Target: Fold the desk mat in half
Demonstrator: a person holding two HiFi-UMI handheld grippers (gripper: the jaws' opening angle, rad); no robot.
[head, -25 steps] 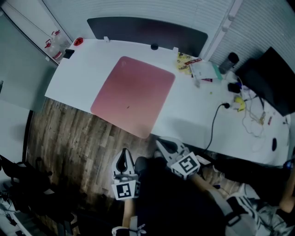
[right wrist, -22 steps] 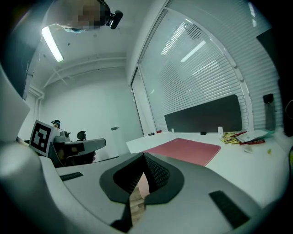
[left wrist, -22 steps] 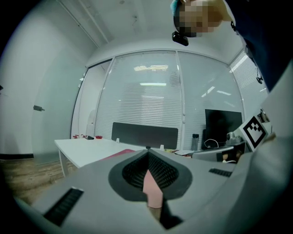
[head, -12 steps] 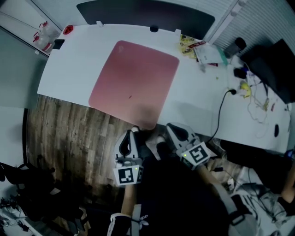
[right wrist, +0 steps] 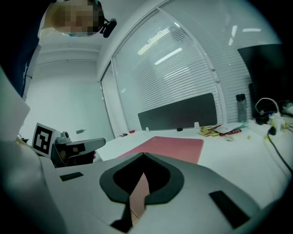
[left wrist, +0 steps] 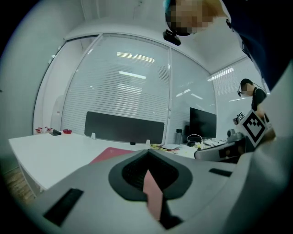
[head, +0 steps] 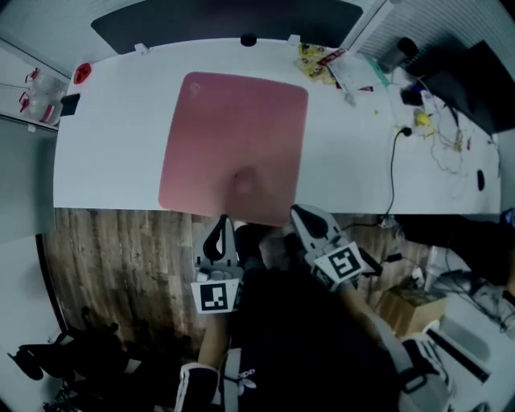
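The pink desk mat [head: 233,137] lies flat and unfolded on the white desk [head: 105,145]. It also shows ahead in the left gripper view [left wrist: 112,153] and the right gripper view [right wrist: 169,146]. My left gripper [head: 219,229] hovers just off the desk's near edge, below the mat's near left part, with its jaws together and nothing held. My right gripper [head: 299,216] sits at the near edge below the mat's near right corner, shut and empty too. Each gripper view shows its own jaws, left [left wrist: 147,157] and right [right wrist: 143,157], meeting with only a thin slit between them.
A black partition screen [head: 225,16] runs along the desk's far edge. Snack packets and papers [head: 326,60], a bottle [head: 402,50], a black cable [head: 393,161] and a dark monitor [head: 479,76] crowd the right side. Wooden floor [head: 121,249] lies below the near edge.
Both grippers have moved forward to the desk's near edge, close to the mat's near side. The head view has swung, so the mat now sits square-on. The jaws stayed shut.
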